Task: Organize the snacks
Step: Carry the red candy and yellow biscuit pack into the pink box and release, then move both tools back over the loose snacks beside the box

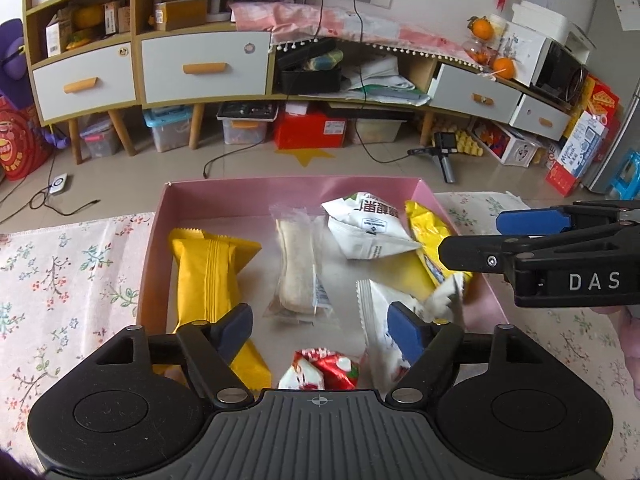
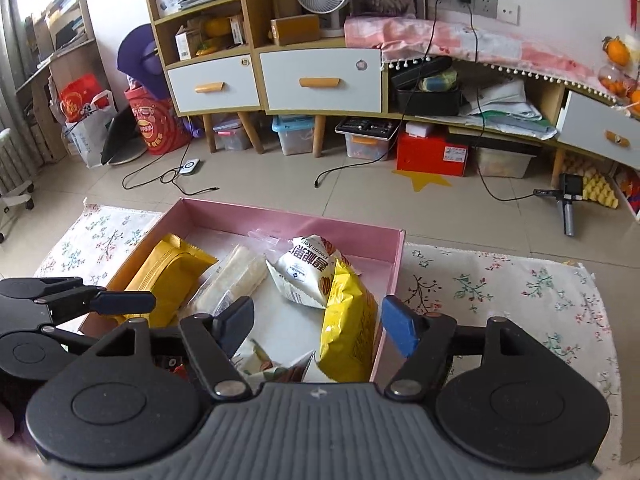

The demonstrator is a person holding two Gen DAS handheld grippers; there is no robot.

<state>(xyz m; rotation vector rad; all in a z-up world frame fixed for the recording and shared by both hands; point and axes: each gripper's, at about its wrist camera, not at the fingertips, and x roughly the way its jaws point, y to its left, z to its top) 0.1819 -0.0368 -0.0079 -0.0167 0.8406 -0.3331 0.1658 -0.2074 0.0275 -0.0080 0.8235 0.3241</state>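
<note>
A pink box [image 1: 156,240] on the flowered cloth holds several snacks: a long yellow pack [image 1: 208,276], a clear-wrapped biscuit [image 1: 296,268], a white pouch [image 1: 368,228], a yellow bag [image 1: 428,236], a white packet [image 1: 380,312] and a red-white candy [image 1: 320,372]. My left gripper [image 1: 324,330] is open and empty over the box's near end. My right gripper [image 2: 318,330] is open and empty over the box's right side, above the yellow bag [image 2: 348,332]. The right gripper also shows in the left wrist view [image 1: 472,236]. The left gripper shows in the right wrist view [image 2: 120,302].
The box [image 2: 394,264] sits on a flowered cloth [image 2: 500,292] on a low surface. Beyond it lie a tiled floor with cables [image 2: 168,178], a small tripod [image 2: 568,204] and long cabinets with drawers [image 2: 320,80] and storage bins beneath.
</note>
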